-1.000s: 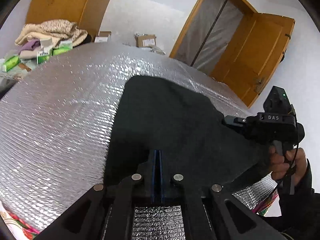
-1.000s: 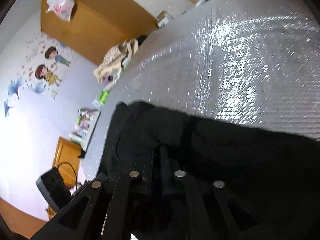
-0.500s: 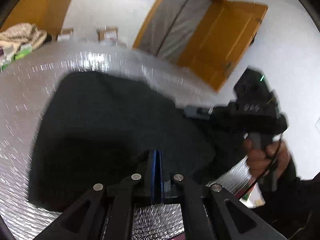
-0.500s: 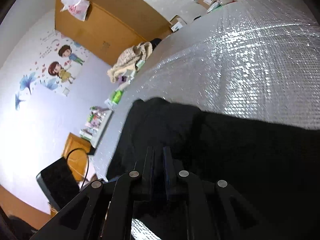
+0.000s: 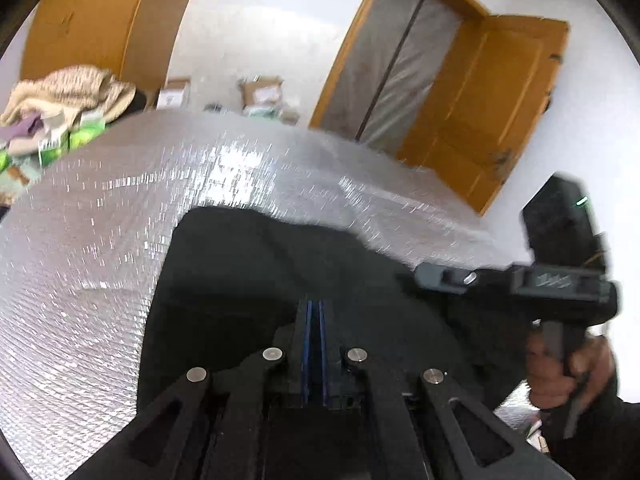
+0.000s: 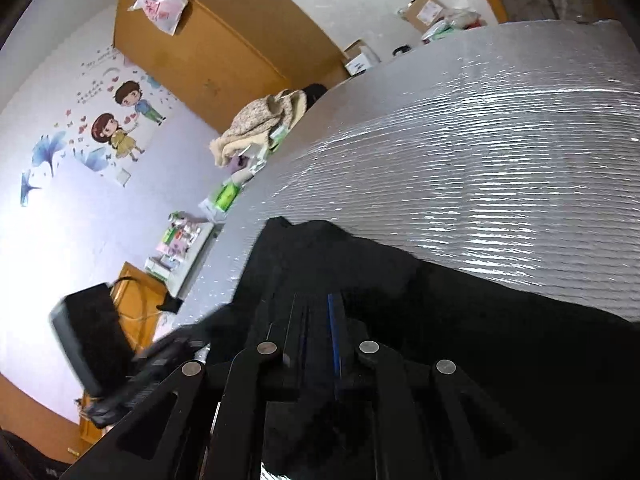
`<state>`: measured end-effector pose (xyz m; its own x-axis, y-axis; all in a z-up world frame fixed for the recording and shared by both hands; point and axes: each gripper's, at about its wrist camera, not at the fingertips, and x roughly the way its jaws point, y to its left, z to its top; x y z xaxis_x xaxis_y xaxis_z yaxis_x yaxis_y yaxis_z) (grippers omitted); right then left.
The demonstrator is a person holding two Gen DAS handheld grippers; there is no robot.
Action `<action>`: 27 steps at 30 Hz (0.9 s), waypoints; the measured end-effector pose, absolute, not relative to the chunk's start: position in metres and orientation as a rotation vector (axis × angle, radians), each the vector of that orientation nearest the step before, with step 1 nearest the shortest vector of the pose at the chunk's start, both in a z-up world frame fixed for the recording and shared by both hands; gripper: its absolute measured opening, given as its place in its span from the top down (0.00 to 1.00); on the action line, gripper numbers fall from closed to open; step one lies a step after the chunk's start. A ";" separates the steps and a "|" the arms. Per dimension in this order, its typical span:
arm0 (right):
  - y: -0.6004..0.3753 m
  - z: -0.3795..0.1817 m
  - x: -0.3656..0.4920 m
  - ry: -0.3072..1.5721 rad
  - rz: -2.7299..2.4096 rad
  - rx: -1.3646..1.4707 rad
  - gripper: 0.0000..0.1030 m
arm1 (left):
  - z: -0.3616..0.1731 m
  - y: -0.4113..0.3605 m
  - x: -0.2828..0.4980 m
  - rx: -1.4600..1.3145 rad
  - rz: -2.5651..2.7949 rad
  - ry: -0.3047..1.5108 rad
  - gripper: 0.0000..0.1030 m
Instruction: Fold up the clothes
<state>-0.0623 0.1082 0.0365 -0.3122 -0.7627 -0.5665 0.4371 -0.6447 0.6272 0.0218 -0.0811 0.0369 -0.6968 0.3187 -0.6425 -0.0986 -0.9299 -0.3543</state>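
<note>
A black garment [image 5: 256, 280] lies on a silver quilted surface [image 5: 100, 240]. My left gripper [image 5: 314, 308] is shut, its blue pads pressed together on the garment's near edge. In the right wrist view the same garment [image 6: 500, 340] spreads over the silver surface [image 6: 500, 180]. My right gripper [image 6: 318, 304] is shut on a fold of the black cloth. The right gripper's body [image 5: 560, 280] shows at the right of the left wrist view, held in a hand, at the garment's right edge. The left gripper's body [image 6: 92, 340] shows blurred at lower left.
A pile of beige and purple clothes [image 5: 60, 96] and green boxes [image 5: 84, 136] sit at the far left edge of the surface. Cardboard boxes [image 5: 260, 92] stand on the floor behind. A wooden door [image 5: 492, 112] is open at the right. A wardrobe [image 6: 216, 48] stands by the wall.
Both grippers have kept their hold on the black garment and shifted it over the surface. The left view swung right, then back left; the right gripper has moved nearer the left one.
</note>
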 end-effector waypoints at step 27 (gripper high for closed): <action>0.088 0.013 -0.112 -0.731 -1.893 1.272 0.94 | 0.033 -0.164 0.024 -1.030 2.753 -0.637 0.98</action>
<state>-0.1116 0.0876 0.0130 -0.2447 -0.8181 -0.5204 0.2555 -0.5721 0.7793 0.0242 -0.1636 0.0334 -0.7575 0.2665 -0.5960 0.0224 -0.9017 -0.4317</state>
